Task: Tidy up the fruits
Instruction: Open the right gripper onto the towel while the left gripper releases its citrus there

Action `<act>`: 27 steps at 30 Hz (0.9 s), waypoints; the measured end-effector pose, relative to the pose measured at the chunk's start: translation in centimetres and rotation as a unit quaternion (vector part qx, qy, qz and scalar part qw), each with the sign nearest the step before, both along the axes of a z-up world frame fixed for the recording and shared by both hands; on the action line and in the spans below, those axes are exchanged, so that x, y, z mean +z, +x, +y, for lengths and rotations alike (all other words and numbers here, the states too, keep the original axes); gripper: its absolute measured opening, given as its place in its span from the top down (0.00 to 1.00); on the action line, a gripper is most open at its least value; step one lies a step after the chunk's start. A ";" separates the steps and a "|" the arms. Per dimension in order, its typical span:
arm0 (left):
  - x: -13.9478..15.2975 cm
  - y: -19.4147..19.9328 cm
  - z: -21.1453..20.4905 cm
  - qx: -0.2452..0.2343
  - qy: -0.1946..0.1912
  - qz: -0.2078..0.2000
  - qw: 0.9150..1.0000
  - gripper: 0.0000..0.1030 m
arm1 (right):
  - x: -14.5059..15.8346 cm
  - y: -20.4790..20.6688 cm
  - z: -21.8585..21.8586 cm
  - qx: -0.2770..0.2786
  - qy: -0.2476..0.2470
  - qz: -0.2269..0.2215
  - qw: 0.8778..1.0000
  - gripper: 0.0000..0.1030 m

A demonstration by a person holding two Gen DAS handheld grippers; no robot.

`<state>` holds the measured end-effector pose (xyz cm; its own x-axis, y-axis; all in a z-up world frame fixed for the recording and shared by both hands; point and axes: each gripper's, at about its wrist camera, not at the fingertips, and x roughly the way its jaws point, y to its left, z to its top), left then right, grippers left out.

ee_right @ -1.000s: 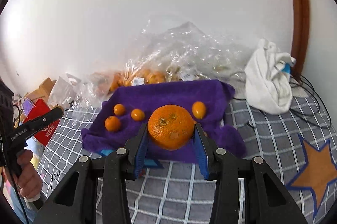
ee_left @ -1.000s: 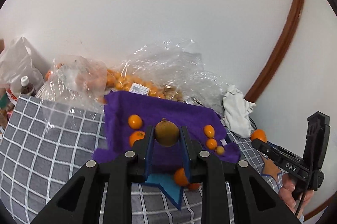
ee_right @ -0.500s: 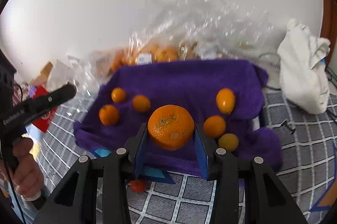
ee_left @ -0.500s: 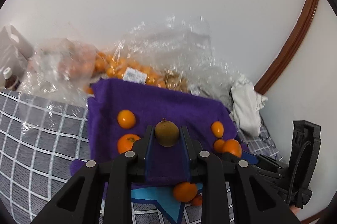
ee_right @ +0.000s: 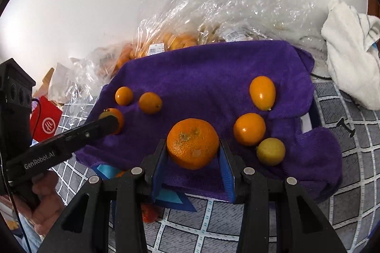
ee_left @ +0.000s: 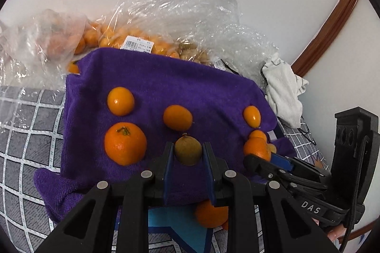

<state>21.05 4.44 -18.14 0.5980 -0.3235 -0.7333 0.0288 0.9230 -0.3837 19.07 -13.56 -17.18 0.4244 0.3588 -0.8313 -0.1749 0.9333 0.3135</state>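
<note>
My left gripper [ee_left: 188, 153] is shut on a small brown-green round fruit [ee_left: 188, 151] and holds it just above the purple towel [ee_left: 171, 84]. A large mandarin [ee_left: 125, 143] and two small orange fruits [ee_left: 120, 101] [ee_left: 177, 117] lie on the towel ahead and to its left. My right gripper [ee_right: 192, 148] is shut on a big orange mandarin [ee_right: 192, 143] over the near part of the towel [ee_right: 213, 77]. An oval kumquat [ee_right: 262, 92], a round orange fruit [ee_right: 249, 129] and a yellow fruit [ee_right: 270, 151] lie to its right.
Clear plastic bags of oranges [ee_left: 133, 41] are heaped behind the towel against the white wall. A white cloth [ee_right: 351, 55] lies at the right. Under the towel is a grey checked cover [ee_right: 351, 193]. One orange fruit [ee_left: 210, 213] sits off the towel's near edge.
Both grippers have come down and forward toward the towel with their fruits still gripped; the towel and its fruits now look larger and nearer.
</note>
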 end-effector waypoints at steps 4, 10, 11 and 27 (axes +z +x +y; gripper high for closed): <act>-0.7 0.1 -0.1 0.003 0.014 0.007 1.000 0.78 | -0.3 -0.3 1.0 0.009 -0.043 -0.013 0.999 0.59; -1.6 0.5 0.0 0.005 0.020 0.023 1.000 0.78 | -0.4 -0.6 1.7 0.015 -0.074 -0.028 0.997 0.58; -1.7 0.5 0.0 0.005 0.022 0.023 0.999 0.78 | -0.4 -0.6 1.6 0.015 -0.074 -0.028 0.997 0.58; -2.3 0.5 -0.7 0.002 0.083 0.009 0.996 0.78 | 0.1 -0.8 0.0 -0.002 -0.057 -0.024 0.998 0.55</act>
